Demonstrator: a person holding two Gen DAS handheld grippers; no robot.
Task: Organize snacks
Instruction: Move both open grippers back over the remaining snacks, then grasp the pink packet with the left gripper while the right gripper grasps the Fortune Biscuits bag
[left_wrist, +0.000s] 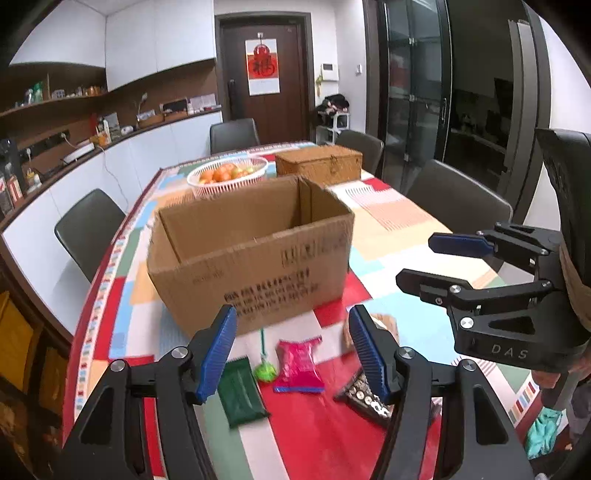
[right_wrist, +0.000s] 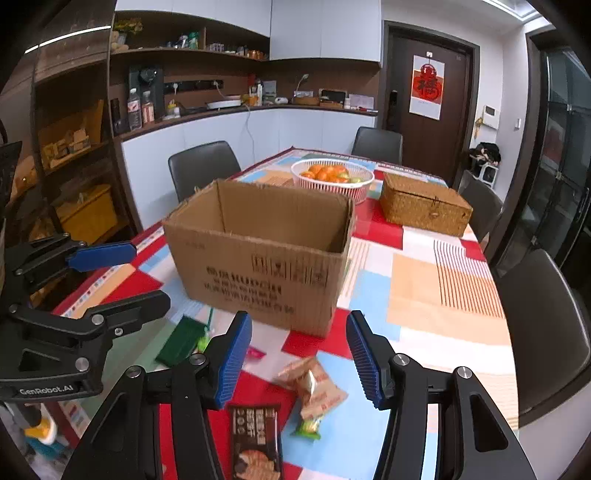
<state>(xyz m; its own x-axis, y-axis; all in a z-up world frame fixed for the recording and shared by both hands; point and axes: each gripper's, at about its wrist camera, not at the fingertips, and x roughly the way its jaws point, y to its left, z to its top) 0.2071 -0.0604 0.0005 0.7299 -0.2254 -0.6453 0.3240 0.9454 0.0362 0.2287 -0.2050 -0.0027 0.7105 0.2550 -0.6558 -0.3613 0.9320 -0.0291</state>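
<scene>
An open cardboard box (left_wrist: 255, 251) stands on the patchwork tablecloth; it also shows in the right wrist view (right_wrist: 262, 254). In front of it lie a dark green packet (left_wrist: 242, 395), a green lollipop (left_wrist: 265, 369), a pink packet (left_wrist: 298, 365) and a dark brown packet (left_wrist: 364, 398). The right wrist view shows the brown packet (right_wrist: 255, 439), a beige packet (right_wrist: 316, 387) and the green packet (right_wrist: 183, 341). My left gripper (left_wrist: 291, 354) is open above the pink packet. My right gripper (right_wrist: 299, 358) is open above the beige packet; it also shows in the left wrist view (left_wrist: 413, 262).
A white basket of oranges (left_wrist: 227, 175) and a wicker box (left_wrist: 319, 164) stand behind the cardboard box. Dark chairs (left_wrist: 88, 229) ring the table. A counter and shelves run along the left wall.
</scene>
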